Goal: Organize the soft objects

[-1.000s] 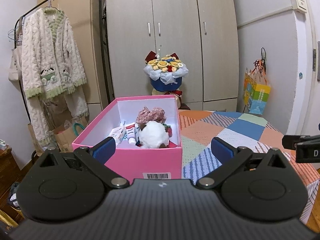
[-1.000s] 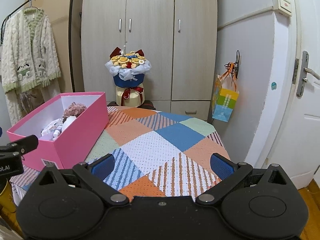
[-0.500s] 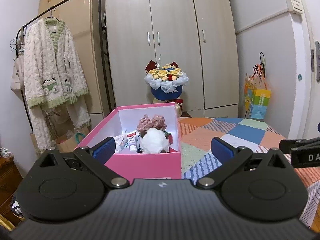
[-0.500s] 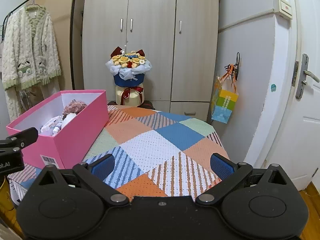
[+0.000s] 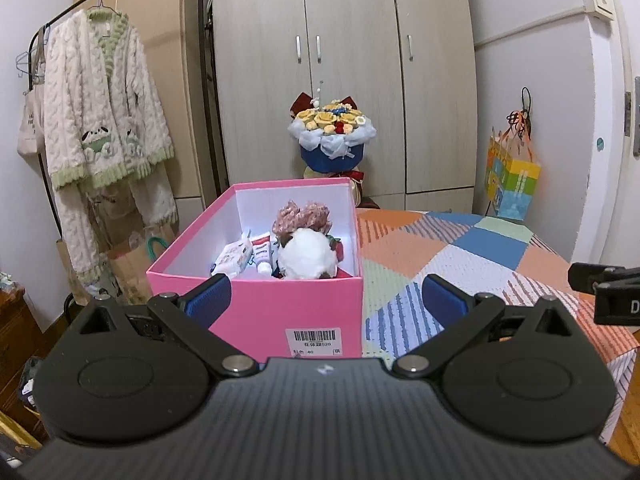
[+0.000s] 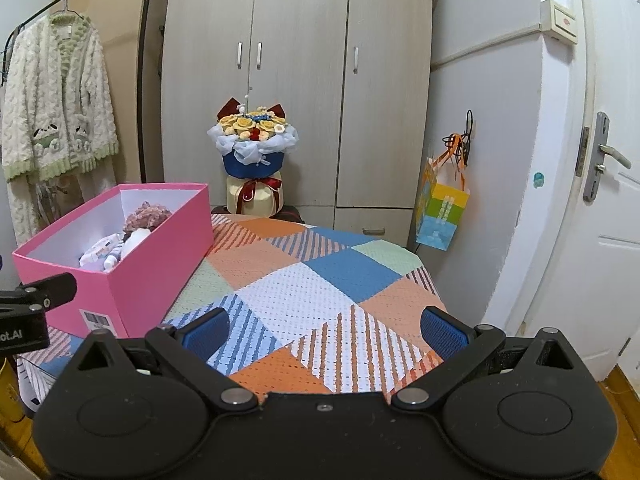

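An open pink box point(image 5: 256, 304) stands at the left end of a patchwork-covered table point(image 5: 460, 256). Inside lie a white fluffy toy point(image 5: 306, 256), a brownish knitted piece point(image 5: 302, 218) and small tubes and packets point(image 5: 244, 254). My left gripper point(image 5: 326, 300) is open and empty, just in front of the box's near wall. My right gripper point(image 6: 324, 330) is open and empty over the table's near edge, to the right of the box point(image 6: 132, 276). The box's contents point(image 6: 132, 232) also show in the right wrist view.
A flower bouquet point(image 5: 330, 136) stands behind the table in front of a wardrobe point(image 5: 340, 60). A fluffy cardigan point(image 5: 104, 120) hangs on a rack at left. A colourful gift bag point(image 6: 440, 212) hangs on the wall at right, near a door point(image 6: 612, 200).
The left gripper has drifted slightly, with the box sitting a little higher and closer in view. The right gripper has barely moved. Both stay open and empty.
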`<state>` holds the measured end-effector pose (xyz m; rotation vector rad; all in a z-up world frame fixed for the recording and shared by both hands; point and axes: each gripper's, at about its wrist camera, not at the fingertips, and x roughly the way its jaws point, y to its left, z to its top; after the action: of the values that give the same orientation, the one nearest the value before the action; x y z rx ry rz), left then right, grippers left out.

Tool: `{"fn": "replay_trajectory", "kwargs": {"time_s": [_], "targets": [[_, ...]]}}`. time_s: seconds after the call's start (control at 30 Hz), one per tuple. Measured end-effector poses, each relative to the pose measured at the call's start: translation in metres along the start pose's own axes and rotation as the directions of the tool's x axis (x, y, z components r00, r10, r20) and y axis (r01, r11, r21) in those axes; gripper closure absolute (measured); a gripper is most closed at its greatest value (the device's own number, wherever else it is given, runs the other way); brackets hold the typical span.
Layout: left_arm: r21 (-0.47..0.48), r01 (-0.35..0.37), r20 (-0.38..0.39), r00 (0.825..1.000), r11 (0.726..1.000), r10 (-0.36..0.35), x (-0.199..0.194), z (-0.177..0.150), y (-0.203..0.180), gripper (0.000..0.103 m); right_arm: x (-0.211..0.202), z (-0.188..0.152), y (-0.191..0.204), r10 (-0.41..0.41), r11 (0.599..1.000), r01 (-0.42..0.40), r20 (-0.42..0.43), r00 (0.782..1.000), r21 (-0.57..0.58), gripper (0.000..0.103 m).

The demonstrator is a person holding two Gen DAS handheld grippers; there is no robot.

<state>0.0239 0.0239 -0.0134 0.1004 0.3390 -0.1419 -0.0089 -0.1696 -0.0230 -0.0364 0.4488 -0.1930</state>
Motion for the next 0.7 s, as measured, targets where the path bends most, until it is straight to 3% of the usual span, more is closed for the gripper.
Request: {"fn": "replay_trajectory", "kwargs": {"time_s": [0.7], "targets": [[0.001,0.032,0.001,0.999,0.999,-0.032,-0.011,0.004,-0.001,0.000,-0.017,0.003,-0.001,0.016,1.000,-0.016,0.019,1.000,0.015,0.000]]}}
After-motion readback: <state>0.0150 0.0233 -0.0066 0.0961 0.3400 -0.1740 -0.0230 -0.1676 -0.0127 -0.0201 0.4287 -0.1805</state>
